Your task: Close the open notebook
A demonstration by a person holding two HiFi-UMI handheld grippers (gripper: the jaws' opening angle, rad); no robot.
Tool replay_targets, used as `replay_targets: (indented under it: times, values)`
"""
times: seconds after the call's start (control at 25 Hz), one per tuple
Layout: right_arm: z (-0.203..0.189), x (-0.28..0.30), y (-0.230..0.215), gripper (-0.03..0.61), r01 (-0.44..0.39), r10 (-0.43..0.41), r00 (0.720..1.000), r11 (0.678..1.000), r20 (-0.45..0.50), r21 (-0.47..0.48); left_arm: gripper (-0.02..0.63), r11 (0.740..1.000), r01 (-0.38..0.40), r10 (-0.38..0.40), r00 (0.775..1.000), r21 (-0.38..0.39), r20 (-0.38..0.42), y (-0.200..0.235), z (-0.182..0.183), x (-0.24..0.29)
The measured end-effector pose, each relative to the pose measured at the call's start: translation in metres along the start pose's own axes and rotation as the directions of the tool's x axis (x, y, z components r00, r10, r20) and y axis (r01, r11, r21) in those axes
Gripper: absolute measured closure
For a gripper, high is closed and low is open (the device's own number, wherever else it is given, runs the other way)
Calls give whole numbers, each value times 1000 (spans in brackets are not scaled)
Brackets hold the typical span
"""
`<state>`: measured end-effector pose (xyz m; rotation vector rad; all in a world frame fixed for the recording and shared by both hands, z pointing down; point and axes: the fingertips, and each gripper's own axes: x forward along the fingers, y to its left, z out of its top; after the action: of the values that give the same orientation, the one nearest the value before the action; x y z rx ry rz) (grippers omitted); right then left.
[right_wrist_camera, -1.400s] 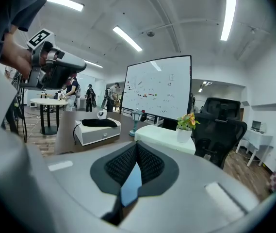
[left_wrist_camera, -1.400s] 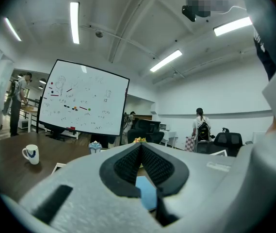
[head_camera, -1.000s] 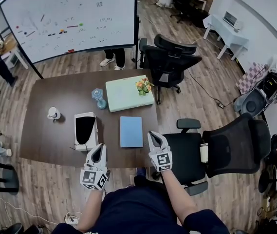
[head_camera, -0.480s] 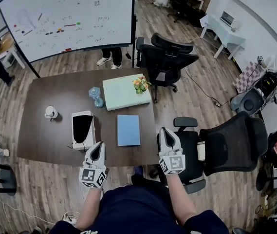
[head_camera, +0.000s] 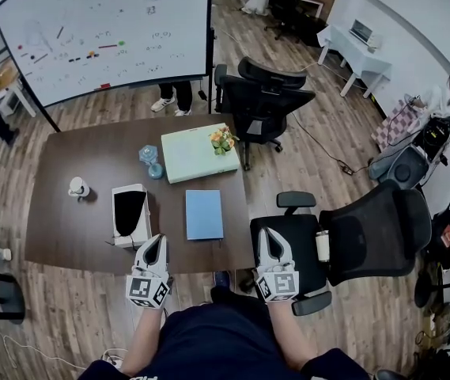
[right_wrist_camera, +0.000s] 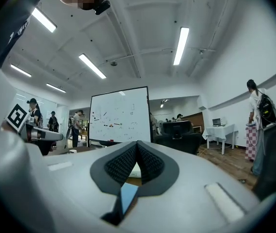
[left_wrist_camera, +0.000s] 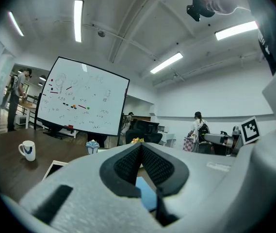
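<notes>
While left tongs point(head_camera: 155, 242) and right tongs point(head_camera: 264, 235) hover — notebook point(head_camera: 204, 214) lies between, ahead.

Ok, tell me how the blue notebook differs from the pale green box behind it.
The blue notebook is smaller than the pale green box. The notebook's long side runs away from the person; the box's runs across. Flowers sit at the box's corner; the notebook is bare. Both lie flat on the table.

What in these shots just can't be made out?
Whiteboard writing: too small in the head view.
Blue notebook: in the gripper views, only a sliver shows past the left gripper and right gripper.
Person behind the whiteboard: only legs show, head view.
Mug print: too small.
</notes>
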<state>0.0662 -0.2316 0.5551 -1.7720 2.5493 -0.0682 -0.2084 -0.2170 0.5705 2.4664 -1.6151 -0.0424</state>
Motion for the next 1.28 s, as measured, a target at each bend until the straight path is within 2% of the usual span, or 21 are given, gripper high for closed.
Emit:
replay_targets:
  times: [0.36,0.56,1.0,1.28]
  values:
    - [13,-10,-4,569,17,-16,1000,999,18,-46,626,1000,0,0,1000,8,-17,-5,-2,-4]
    - [7,-18,-9,569,19,-19,1000,1000,8,-17,626,1000,9,-9,1000,10,-25,-9,-5,-9]
    - [18,-40,-8,569,27,-26,999,998,34,-51,626,999,33,-32,999,21,-17,-21,-4,-19]
    - [12,-52,-11,569,50,-50,998,998,27,-27,626,998,51,-51,998,32,-27,-28,-6,-26]
